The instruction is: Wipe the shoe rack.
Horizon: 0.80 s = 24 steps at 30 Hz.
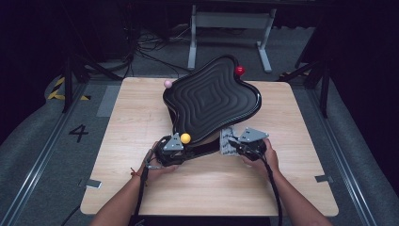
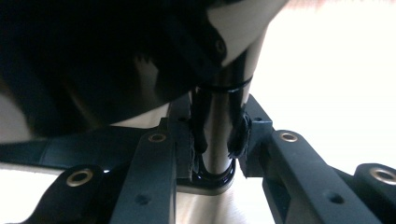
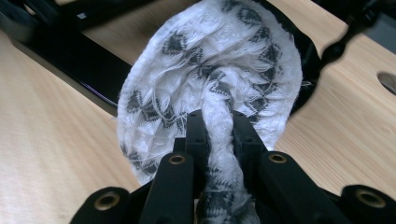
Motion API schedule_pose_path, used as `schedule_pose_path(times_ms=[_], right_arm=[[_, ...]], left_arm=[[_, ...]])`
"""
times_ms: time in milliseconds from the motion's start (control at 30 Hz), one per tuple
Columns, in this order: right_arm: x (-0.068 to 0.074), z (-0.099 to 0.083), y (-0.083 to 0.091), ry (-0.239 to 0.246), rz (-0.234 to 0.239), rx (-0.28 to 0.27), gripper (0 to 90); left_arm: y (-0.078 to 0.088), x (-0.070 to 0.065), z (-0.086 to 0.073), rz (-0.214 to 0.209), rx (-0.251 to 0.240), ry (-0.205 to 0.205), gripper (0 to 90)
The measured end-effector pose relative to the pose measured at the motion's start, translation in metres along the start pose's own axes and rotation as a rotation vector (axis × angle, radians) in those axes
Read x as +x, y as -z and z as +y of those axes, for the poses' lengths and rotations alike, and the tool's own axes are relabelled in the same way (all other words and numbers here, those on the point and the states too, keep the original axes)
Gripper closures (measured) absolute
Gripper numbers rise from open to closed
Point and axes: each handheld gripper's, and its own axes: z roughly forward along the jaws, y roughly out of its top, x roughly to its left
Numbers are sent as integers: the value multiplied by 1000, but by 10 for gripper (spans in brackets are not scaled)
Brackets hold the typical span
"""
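Note:
A black tray (image 1: 211, 96) with a wavy rim and ridged top stands tilted on a black base over the wooden table (image 1: 141, 188). Small balls sit at its edge: red (image 1: 240, 70), pink (image 1: 168, 84) and yellow (image 1: 185, 138). My left gripper (image 1: 186, 153) lies at the near left of the base. In the left gripper view it (image 2: 217, 144) is shut on a shiny upright post (image 2: 219, 116) under the tray. My right gripper (image 1: 236, 145) is at the near right, shut on a white cloth with a black pattern (image 3: 205, 60), which presses against the black base (image 3: 70, 56).
A grey metal frame (image 1: 230, 23) and loose cables (image 1: 150, 52) lie on the floor beyond the table. A painted 4 (image 1: 78, 133) marks the floor at the left. Bare wood stretches to the left, the right and the near edge.

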Motion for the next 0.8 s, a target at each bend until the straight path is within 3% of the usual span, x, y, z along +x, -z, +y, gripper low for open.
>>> schedule_pose_path(times_ms=[267, 567, 800], right_arm=[[22, 8, -14, 29, 56, 6, 801], [20, 5, -20, 12, 53, 27, 799], [10, -1, -18, -14, 44, 32, 797]], left_arm=[[-5, -20, 4, 2, 11, -51, 659], [-9, -37, 7, 4, 9, -65, 629], [-18, -54, 15, -35, 9, -104, 616]])
